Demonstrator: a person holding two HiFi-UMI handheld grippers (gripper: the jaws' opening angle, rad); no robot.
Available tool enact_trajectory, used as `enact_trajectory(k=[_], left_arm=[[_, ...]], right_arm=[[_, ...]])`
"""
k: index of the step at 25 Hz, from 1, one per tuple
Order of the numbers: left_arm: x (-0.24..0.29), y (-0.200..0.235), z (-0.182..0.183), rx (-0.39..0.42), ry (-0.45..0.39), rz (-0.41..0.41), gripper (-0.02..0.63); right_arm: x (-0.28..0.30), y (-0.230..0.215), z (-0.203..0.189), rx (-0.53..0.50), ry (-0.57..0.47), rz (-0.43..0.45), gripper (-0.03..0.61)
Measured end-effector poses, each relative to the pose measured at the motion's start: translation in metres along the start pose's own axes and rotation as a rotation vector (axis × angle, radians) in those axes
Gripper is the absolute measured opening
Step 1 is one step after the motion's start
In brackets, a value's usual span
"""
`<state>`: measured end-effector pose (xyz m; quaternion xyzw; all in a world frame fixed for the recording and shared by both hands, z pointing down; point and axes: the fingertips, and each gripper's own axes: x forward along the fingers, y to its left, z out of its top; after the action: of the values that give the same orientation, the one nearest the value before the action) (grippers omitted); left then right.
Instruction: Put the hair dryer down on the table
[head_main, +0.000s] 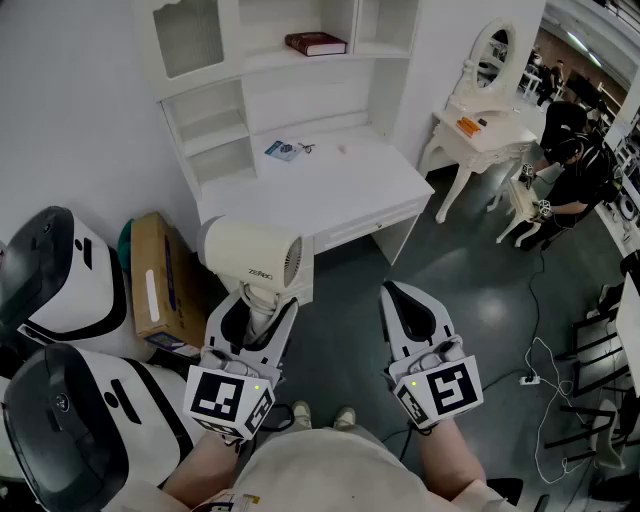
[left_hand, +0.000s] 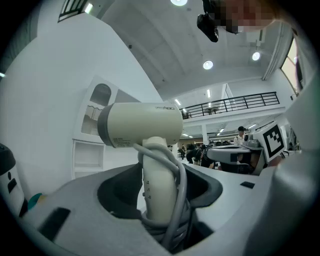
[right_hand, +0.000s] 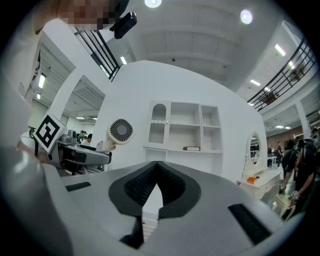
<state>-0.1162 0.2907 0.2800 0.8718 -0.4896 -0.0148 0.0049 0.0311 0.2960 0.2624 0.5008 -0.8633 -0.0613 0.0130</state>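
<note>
Head view shows one hair dryer (head_main: 255, 258), cream with a grey cord wound round its handle. It is clamped upright in the left gripper (head_main: 258, 306), in the air before one white table (head_main: 330, 185). The right gripper (head_main: 401, 293) is closed and empty.

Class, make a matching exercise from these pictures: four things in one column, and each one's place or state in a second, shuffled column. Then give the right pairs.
Column one
1. cream plastic hair dryer
2. dark red hardback book
3. brown cardboard box
4. right tool

Column two
A. beside the white desk, at its left in the head view
B. shut, with nothing between its jaws
C. gripped by its handle in the left tool
D. lying flat on an upper white shelf

Pairs: 1-C, 2-D, 3-A, 4-B
</note>
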Motion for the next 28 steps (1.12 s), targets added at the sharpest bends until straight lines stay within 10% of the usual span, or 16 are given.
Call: enact_trajectory(k=[28], left_arm=[[0.017,-0.028,-0.005,0.019,0.012,0.025,0.239]], right_arm=[[-0.018,-0.032,-0.01,0.039,-0.006,0.014,0.02]])
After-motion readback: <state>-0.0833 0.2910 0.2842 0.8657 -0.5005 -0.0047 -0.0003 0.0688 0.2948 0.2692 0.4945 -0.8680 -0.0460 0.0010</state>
